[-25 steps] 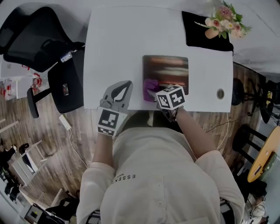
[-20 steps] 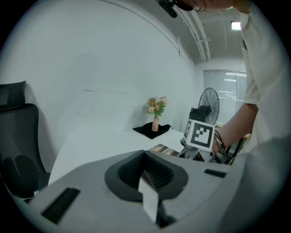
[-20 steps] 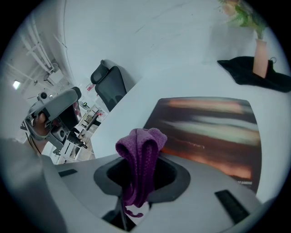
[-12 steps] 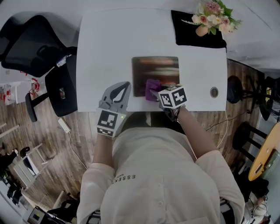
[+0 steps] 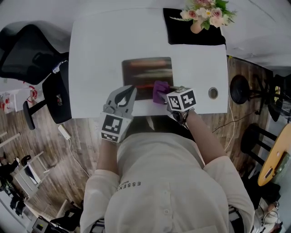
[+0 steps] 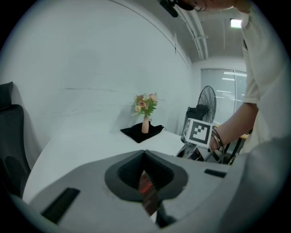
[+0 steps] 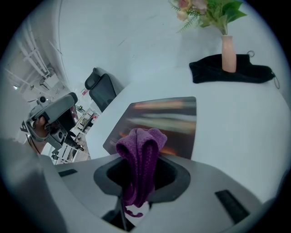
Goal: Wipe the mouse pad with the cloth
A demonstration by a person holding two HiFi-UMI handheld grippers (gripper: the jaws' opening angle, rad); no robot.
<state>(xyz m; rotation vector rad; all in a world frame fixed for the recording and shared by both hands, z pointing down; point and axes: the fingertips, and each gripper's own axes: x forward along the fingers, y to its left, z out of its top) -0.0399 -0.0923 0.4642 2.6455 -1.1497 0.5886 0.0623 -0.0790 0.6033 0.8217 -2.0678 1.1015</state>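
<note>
Since a second ago we slid purple cloth (image 7: 138, 152) along mouse pad (image 5: 145, 75) near edge, left corner to right corner: one stroke done, far part unwiped, we judge. Right gripper (image 7: 138, 184) jaws pinch cloth; its fold points ahead along jaws. Pad long axis follows table (image 5: 97, 54) near edge. Left gripper (image 5: 125, 93) jaws pressed together, empty.

The cloth (image 5: 159, 90) is plain purple. The mouse pad (image 5: 145, 73) is dark, with blurred streaks of orange, red and cream. The counter (image 5: 97, 54) is plain white. Beyond the mouse pad, a black mat (image 5: 179, 34) carries a pink vase (image 7: 228, 53) of pink and cream flowers (image 5: 204, 10). The left gripper (image 5: 131, 88) and right gripper (image 5: 160, 96) are grey with black-and-white square markers.
</note>
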